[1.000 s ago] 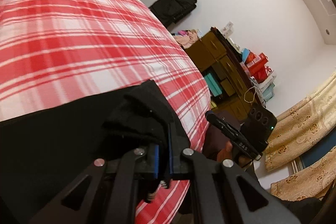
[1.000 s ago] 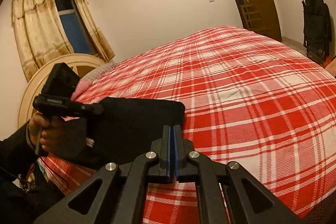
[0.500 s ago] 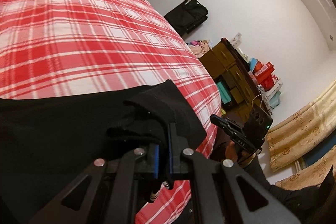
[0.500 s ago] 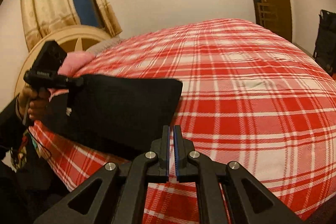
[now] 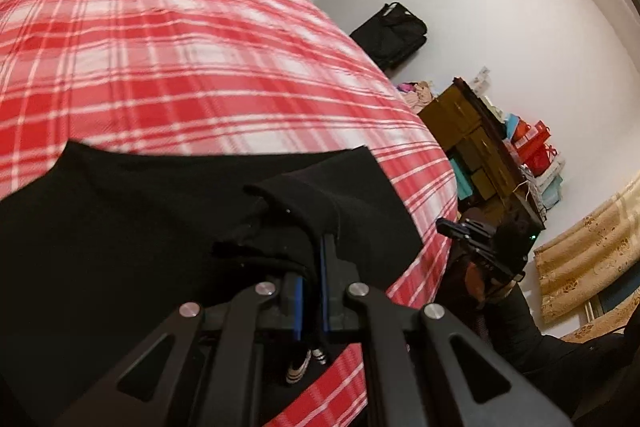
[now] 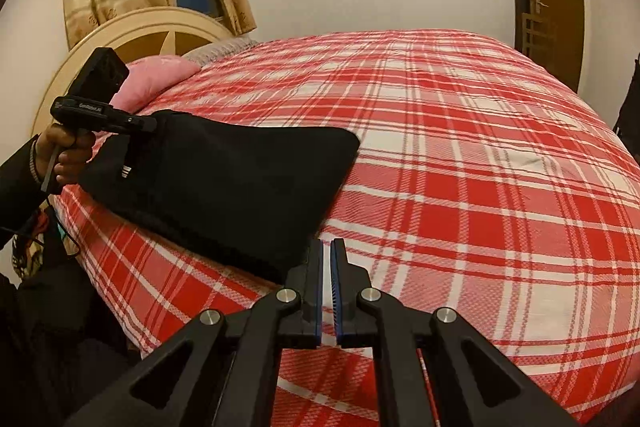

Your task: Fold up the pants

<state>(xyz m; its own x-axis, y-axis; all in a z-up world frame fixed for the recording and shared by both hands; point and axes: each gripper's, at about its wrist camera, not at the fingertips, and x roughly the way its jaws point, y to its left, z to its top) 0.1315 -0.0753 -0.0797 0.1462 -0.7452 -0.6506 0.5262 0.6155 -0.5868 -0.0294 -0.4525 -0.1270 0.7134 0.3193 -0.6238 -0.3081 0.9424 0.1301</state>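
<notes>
The black pants [image 6: 224, 179] lie folded in a flat wedge near the bed's left edge. In the left wrist view the pants [image 5: 120, 227] fill the lower left. My left gripper [image 5: 314, 267] is shut on a bunched edge of them, and a striped drawstring hangs below the pads. The right wrist view shows that left gripper [image 6: 148, 125], held by a hand, lifting the pants' near-left corner. My right gripper [image 6: 326, 267] hovers just past the pants' right corner, shut with nothing between its pads. It also shows small at the right, the right gripper [image 5: 452, 229].
A red and white plaid bed [image 6: 480, 187] spreads wide to the right and beyond. A pink pillow [image 6: 160, 75] and round headboard [image 6: 160, 31] sit at the back left. A wooden dresser [image 5: 472, 139] and black suitcase [image 5: 392, 35] stand beside the bed.
The left gripper has drawn the pants' edge back and up, so more of the black cloth lies spread flat. The right gripper has pulled back from the pants, still shut and empty.
</notes>
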